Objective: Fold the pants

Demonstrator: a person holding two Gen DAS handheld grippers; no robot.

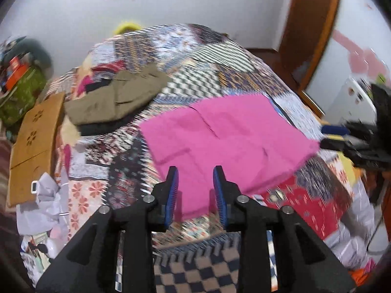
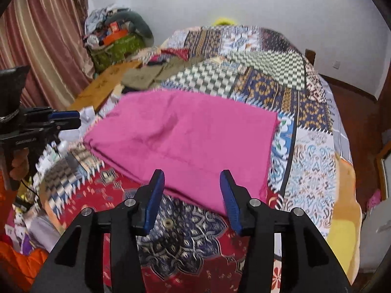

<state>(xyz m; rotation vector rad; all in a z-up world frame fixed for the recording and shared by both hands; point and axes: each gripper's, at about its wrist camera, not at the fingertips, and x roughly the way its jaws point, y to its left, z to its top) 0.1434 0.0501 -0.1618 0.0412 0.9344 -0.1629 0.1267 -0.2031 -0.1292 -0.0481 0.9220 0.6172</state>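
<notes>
While both tools hang above the bed with nothing between their pads, the pink pants lie folded into a flat block on the patchwork quilt, just ahead of and below the left tool and likewise just ahead of the right tool. Each tool's jaws stand partly apart, the right pair somewhat wider than the left, and neither has hold of any cloth. My reading is that a fold has just been laid down and let go, so the step in hand is the release between folds. From the left tool, the right one shows off to its right side, beyond the far edge of the pants; from the right tool, the left one sits off to its left. If another fold is wanted, the next move calls for both tools to drop to one edge of the block, pinch all the layers together and carry them across evenly. A pile of olive clothes lies farther ahead, to the left of the left tool
</notes>
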